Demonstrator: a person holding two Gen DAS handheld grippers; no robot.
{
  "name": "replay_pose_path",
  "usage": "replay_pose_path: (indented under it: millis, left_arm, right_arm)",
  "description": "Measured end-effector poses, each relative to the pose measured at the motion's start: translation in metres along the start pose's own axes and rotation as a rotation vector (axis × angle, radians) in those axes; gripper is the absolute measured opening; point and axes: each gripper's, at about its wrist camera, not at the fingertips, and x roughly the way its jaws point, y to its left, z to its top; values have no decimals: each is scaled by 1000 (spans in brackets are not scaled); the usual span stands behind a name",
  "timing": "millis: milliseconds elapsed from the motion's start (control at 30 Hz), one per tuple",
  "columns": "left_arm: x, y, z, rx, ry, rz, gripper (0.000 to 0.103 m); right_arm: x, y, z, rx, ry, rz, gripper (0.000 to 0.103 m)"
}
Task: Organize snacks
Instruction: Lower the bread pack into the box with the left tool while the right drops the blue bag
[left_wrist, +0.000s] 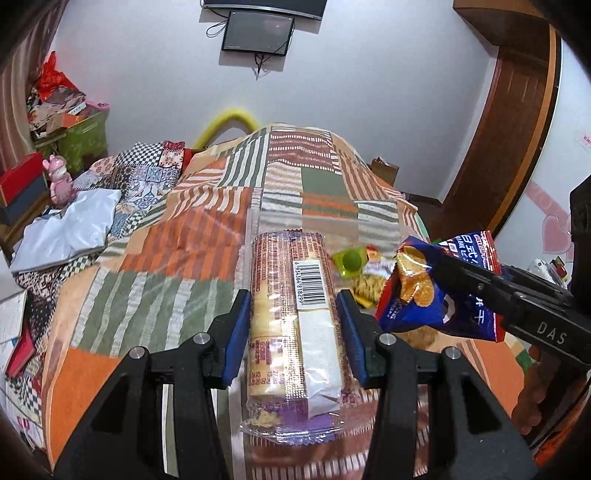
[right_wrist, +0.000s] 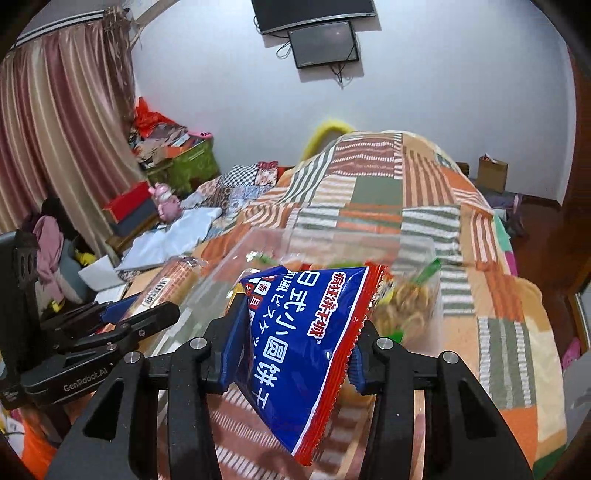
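Note:
My left gripper (left_wrist: 293, 314) is shut on a long cracker pack (left_wrist: 295, 325) with a barcode, held above the bed. My right gripper (right_wrist: 295, 332) is shut on a blue and red biscuit bag (right_wrist: 306, 354), held over a clear plastic box (right_wrist: 229, 266). The same bag (left_wrist: 424, 291) and the right gripper's arm show at the right in the left wrist view. The box (left_wrist: 280, 218) lies on the patchwork bedspread and holds a green jelly cup (left_wrist: 351, 260) and yellow snack packets (left_wrist: 365, 284). The left gripper and its cracker pack (right_wrist: 166, 284) show at the left in the right wrist view.
The patchwork bedspread (left_wrist: 177, 258) covers the bed. A white cloth (left_wrist: 70, 229) and a pink figurine (left_wrist: 61, 181) lie at the left. Boxes and clutter (right_wrist: 173, 155) stand by the curtain. A wooden door frame (left_wrist: 509, 122) is at the right.

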Motion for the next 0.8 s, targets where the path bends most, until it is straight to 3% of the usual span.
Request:
replay_pose_path:
  millis: [367,800]
  left_arm:
    - [53,3,30,-8,34,-33,46]
    - [108,5,41,-3,94,-37,46]
  right_arm:
    - [41,-12,25,0,24,-41,43]
    - [82,-20,30,10,87,-50,43]
